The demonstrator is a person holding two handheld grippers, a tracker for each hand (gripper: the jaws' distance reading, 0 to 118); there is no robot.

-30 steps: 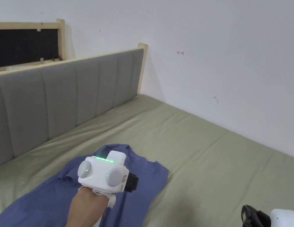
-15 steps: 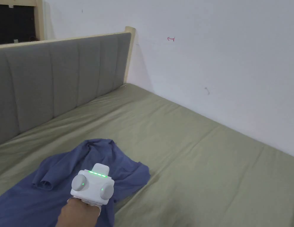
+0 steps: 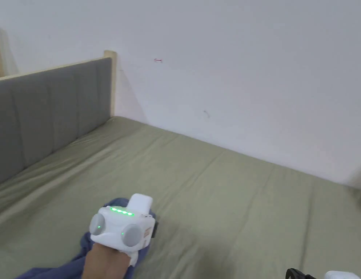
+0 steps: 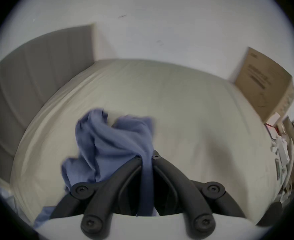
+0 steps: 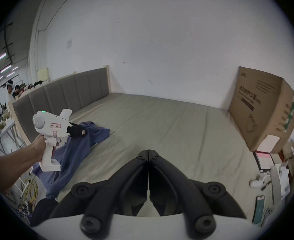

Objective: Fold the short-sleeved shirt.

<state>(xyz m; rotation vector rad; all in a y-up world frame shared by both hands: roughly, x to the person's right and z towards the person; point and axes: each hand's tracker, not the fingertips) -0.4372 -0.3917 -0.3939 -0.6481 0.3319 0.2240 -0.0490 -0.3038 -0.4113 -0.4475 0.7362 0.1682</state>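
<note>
A blue short-sleeved shirt (image 5: 77, 150) lies bunched on the left part of the bed, with one end hanging over the near edge. My left gripper (image 4: 146, 156) is shut on a fold of the shirt (image 4: 115, 143), and the cloth runs down between its jaws. In the head view the left gripper (image 3: 154, 227) is raised above the sheet, and the shirt (image 3: 81, 250) trails from it to the lower left. From the right gripper view the left gripper (image 5: 83, 132) holds the shirt up off the bed. My right gripper (image 5: 148, 151) is shut with nothing in it, above the bed's near side.
The bed has an olive-green sheet (image 3: 219, 189) and a grey padded headboard (image 3: 48, 105) on the left, with a white wall behind. A large cardboard box (image 5: 264, 108) stands at the foot of the bed. Small items (image 5: 264, 181) lie at the right; cables (image 5: 31, 190) lie on the floor.
The left gripper has pulled the shirt toward the right and up, so it is more bunched than a second ago. The head camera has turned to the right.
</note>
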